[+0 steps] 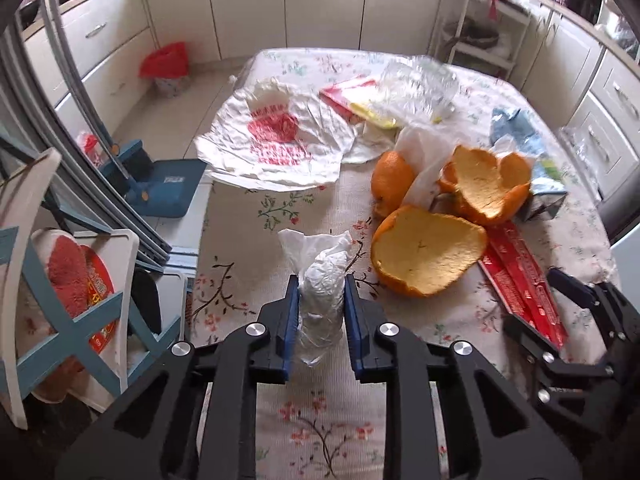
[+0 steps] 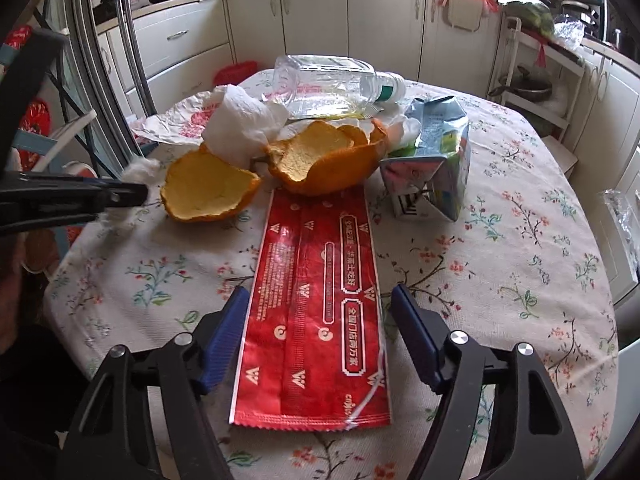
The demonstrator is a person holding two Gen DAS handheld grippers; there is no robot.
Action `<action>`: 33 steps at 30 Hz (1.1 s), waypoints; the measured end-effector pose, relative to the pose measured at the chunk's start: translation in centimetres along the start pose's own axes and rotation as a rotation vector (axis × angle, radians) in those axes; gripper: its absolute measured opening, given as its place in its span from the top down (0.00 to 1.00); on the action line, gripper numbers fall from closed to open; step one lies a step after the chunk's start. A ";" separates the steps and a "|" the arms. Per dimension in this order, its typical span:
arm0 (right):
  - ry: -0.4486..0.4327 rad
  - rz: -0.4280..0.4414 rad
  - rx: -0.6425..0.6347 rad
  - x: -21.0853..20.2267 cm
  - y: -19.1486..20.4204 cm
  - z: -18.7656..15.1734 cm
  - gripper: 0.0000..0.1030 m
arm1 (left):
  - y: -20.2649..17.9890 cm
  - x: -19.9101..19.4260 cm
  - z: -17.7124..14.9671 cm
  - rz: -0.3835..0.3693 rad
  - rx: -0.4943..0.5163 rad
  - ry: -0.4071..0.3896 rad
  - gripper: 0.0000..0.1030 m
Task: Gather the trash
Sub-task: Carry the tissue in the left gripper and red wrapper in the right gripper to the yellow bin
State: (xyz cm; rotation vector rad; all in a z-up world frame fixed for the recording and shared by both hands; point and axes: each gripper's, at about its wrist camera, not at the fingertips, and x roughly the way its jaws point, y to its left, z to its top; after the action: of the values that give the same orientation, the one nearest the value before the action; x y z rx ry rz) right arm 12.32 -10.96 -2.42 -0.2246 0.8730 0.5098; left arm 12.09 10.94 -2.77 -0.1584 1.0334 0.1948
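My left gripper (image 1: 321, 300), angled steeply down, pinches a crumpled tissue wad (image 1: 320, 280); right gripper (image 2: 316, 336) straddles the red wrapper (image 2: 316, 312), jaws apart.

Left gripper (image 1: 321, 298) angled steeply downward, blue pads pinched nearly together on a crumpled white wad, while the right gripper (image 2: 316, 320), off at its three o'clock, tilts down with jaws spread wide, touching nothing.

Bare tablecloth (image 2: 500, 280) lies open right of the red wrapper (image 2: 316, 320); orange peels (image 2: 320, 160), a crushed carton (image 2: 432, 168) and a plastic bottle (image 2: 332, 84) crowd the far side.
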 end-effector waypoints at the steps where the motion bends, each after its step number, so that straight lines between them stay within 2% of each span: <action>1: -0.003 -0.002 -0.005 -0.1 0.0 -0.1 0.36 | 0.2 -0.5 -0.2 -0.009 -0.011 -0.015 0.81; 3: -0.012 -0.003 -0.011 0.0 0.0 -0.2 0.42 | 0.4 -1.7 -0.5 -0.023 -0.028 -0.050 0.81; 7: -0.021 0.011 -0.027 -0.2 0.1 -0.3 0.75 | 0.7 -4.0 -0.6 -0.071 -0.056 -0.157 0.81; 9: -0.018 0.022 -0.017 0.1 0.1 -0.1 0.85 | 0.8 -5.1 -0.6 -0.091 -0.069 -0.207 0.81; 11: -0.016 0.044 0.004 -0.2 -0.3 -0.4 0.92 | 0.8 -5.5 -0.5 -0.108 -0.078 -0.225 0.81; 16: -0.039 0.068 0.039 -2.2 -1.1 -1.5 0.93 | 0.1 -6.0 -0.6 -0.131 -0.060 -0.253 0.81; 22: -0.092 0.058 0.057 -5.4 -2.1 -2.5 0.93 | -3.1 -7.8 -1.2 -0.198 0.035 -0.339 0.81; 27: -0.126 0.000 0.062 -8.3 -3.6 -4.0 0.93 | -7.4 -8.2 -2.4 -0.288 0.143 -0.344 0.81; 33: -0.168 -0.125 0.180 -12.9 -8.9 -7.4 0.93 | -14.2 -8.4 -3.8 -0.440 0.265 -0.304 0.81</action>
State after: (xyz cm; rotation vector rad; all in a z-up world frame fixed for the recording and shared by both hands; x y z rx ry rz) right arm 5.06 -25.83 2.80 -0.0694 0.7307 0.3262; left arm 8.07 -4.38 3.15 -0.1082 0.6914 -0.3098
